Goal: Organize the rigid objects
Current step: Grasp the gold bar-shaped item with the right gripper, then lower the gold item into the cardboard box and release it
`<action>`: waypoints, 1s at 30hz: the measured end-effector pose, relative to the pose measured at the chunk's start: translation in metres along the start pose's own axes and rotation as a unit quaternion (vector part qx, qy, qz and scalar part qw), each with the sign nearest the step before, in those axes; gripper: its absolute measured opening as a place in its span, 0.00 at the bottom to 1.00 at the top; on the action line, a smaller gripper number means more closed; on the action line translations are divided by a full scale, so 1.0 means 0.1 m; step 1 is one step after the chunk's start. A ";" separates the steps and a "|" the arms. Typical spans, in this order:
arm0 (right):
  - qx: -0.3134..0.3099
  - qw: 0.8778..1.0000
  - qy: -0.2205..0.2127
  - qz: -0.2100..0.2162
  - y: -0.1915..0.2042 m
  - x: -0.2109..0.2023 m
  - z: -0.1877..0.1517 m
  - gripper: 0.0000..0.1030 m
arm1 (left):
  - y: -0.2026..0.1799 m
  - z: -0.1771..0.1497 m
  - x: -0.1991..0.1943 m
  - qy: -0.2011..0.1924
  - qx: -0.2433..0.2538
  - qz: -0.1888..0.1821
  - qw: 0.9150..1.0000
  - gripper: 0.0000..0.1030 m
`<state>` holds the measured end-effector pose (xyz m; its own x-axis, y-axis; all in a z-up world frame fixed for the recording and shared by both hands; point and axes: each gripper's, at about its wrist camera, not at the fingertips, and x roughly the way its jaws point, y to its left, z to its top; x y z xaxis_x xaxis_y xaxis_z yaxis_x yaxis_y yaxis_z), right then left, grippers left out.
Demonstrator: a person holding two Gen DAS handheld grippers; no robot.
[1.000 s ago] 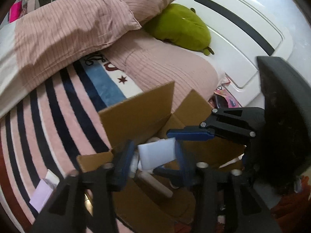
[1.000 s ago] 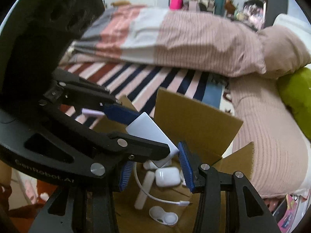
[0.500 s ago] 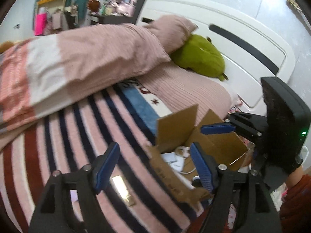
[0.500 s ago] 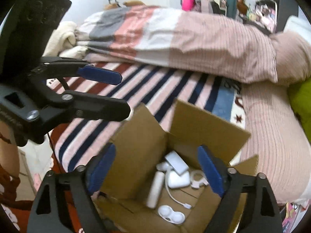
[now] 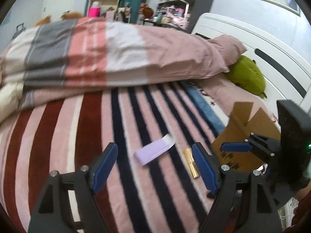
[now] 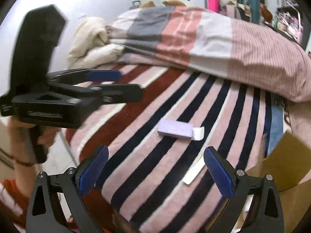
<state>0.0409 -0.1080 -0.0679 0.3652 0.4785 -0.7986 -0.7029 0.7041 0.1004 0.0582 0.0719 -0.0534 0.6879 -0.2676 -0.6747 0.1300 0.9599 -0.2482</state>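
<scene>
A lilac carton [image 5: 153, 151] with an open white flap lies on the striped blanket, just beyond my left gripper [image 5: 154, 167]. That gripper's jaws are opening with nothing between them. A slim gold stick [image 5: 191, 163] lies beside its right finger. In the right wrist view the same lilac carton [image 6: 175, 130] lies ahead of my right gripper [image 6: 155, 172], whose jaws are opening wide and hold nothing. There the stick [image 6: 194, 171] lies just inside the right finger. The open cardboard box [image 5: 246, 132] [image 6: 287, 165] stands at the right edge of both views, its inside hidden.
A rolled striped duvet [image 5: 116, 58] runs along the far side of the bed, with a cream blanket [image 6: 91, 40] at its end. A green plush [image 5: 246, 75] lies by the white headboard [image 5: 252, 38]. A hand [image 6: 44, 136] holds the left gripper [image 6: 116, 84] over the bed's left edge.
Both grippers swung left, away from the cardboard box and out over the striped blanket. The left gripper let go of a white block in the box, and both jaws widened.
</scene>
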 end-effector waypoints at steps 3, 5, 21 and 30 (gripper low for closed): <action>0.024 0.999 0.017 -0.031 -0.02 0.32 -0.15 0.80 | 0.16 -0.20 0.11 0.011 -0.016 0.002 1.000 0.74; 0.038 0.996 0.031 -0.073 -0.07 0.53 -0.29 0.74 | 0.21 -0.31 0.20 0.021 -0.023 0.000 1.000 0.74; 0.057 0.993 0.037 -0.100 -0.38 0.93 -0.55 0.13 | 0.02 -0.39 0.36 0.040 -0.021 -0.044 0.998 0.74; 0.003 0.999 -0.047 0.010 0.08 0.13 -0.23 0.13 | -0.40 -0.04 0.17 0.020 0.004 -0.115 0.993 0.72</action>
<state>0.0261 -0.1082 -0.0906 0.4071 0.5395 -0.7371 -0.7074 0.6967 0.1193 0.0621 0.0285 -0.0578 0.6099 -0.4826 -0.6286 0.2857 0.8738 -0.3936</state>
